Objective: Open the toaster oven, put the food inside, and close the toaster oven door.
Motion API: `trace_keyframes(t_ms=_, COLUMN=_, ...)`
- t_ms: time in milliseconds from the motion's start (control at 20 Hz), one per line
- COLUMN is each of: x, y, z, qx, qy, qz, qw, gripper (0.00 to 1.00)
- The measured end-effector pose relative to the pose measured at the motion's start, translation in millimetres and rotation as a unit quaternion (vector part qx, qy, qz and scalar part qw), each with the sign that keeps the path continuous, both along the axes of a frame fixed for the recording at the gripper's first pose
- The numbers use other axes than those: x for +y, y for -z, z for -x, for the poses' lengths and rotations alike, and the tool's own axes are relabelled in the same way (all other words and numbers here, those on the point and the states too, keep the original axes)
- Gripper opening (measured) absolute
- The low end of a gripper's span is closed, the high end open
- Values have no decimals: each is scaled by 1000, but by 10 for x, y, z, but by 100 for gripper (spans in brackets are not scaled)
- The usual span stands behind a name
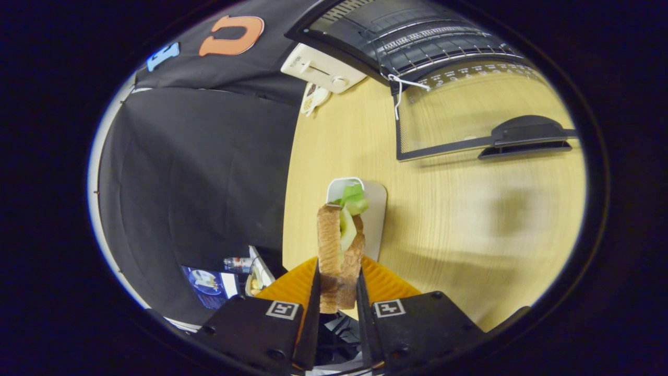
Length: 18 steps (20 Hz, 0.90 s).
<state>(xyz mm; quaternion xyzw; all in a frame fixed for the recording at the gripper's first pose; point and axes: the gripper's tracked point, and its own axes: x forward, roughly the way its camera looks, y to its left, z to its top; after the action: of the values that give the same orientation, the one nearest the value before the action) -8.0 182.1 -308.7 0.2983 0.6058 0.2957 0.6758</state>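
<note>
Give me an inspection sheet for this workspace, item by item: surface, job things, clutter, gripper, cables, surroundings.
Surface: light wooden table, bare beyond the jaws.
Job's things: sandwich with green filling, held upright; toaster oven open, its glass door folded down onto the table, rack visible inside.
Clutter: white plate or board just behind the sandwich; small white object beside the oven.
Grippers: gripper with jaws shut on the sandwich's lower end.
Cables: white cord hanging at the door's hinge corner.
Surroundings: black cloth wall; assorted items below the table edge, unclear.
</note>
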Motion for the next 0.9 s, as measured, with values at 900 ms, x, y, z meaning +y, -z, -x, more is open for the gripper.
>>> trace_keyframes(t_ms=900, x=-639, y=-665, z=-761, qx=-185, qy=172, qz=-85, qw=964, gripper=36)
